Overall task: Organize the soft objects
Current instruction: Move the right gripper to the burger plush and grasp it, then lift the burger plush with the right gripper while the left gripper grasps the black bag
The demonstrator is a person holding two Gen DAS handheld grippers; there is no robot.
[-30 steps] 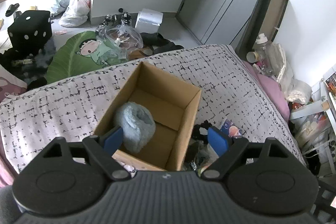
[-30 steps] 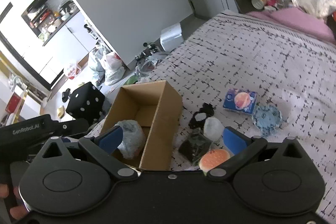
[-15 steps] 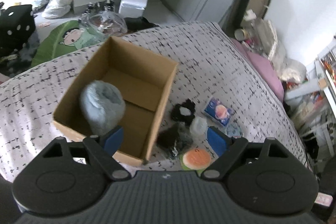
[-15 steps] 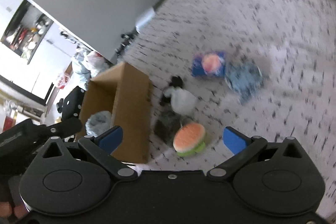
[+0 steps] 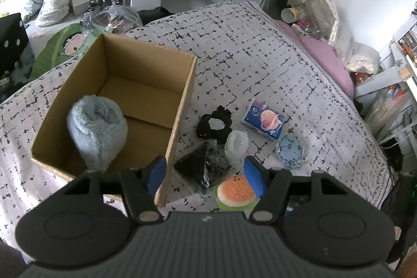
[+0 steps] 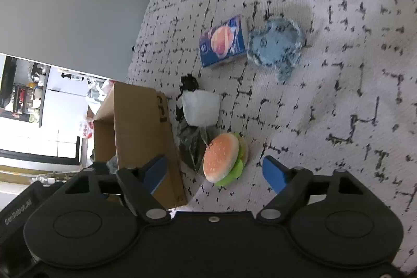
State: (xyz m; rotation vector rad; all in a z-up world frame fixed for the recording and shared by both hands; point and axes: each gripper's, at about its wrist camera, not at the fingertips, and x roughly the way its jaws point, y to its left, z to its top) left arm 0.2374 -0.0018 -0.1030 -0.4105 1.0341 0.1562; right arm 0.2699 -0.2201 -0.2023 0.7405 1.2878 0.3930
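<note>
One soft thing is in the cardboard box (image 5: 146,85) so far, a fluffy pale-blue bundle (image 5: 97,130) lying at about 8 o'clock inside it, and the rest wait on the patterned bedspread (image 5: 260,54) just beside the box's right wall. Nearest the cameras sits the burger toy (image 6: 224,157), and look at the right gripper (image 6: 215,172): a second ago it hung back with the whole box in view, and now it has swung in low and rolled over, so the burger sits right between its blue fingers (image 6: 273,172), jaws spread wide and holding nothing. That reads as a line-up for the next pick. The left gripper (image 5: 204,173) has pulled up and back from the box mouth, jaws also parted and empty, so its drop looks done and the bundle has stayed put. Moving outward from the burger in the left view: a dark crinkly packet (image 5: 206,166) at 11 o'clock touches it, a white squishy piece (image 5: 235,143) lies at 12, a black scrunchie (image 5: 215,124) sits beyond that, a blue tissue pack (image 5: 263,119) at 1 o'clock, and a light-blue cloth piece (image 5: 290,150) at 2. My guess is five or six items remain, so the job is early. The risk now is the packet: it overlaps the burger's edge and could get pinched or dragged along.
</note>
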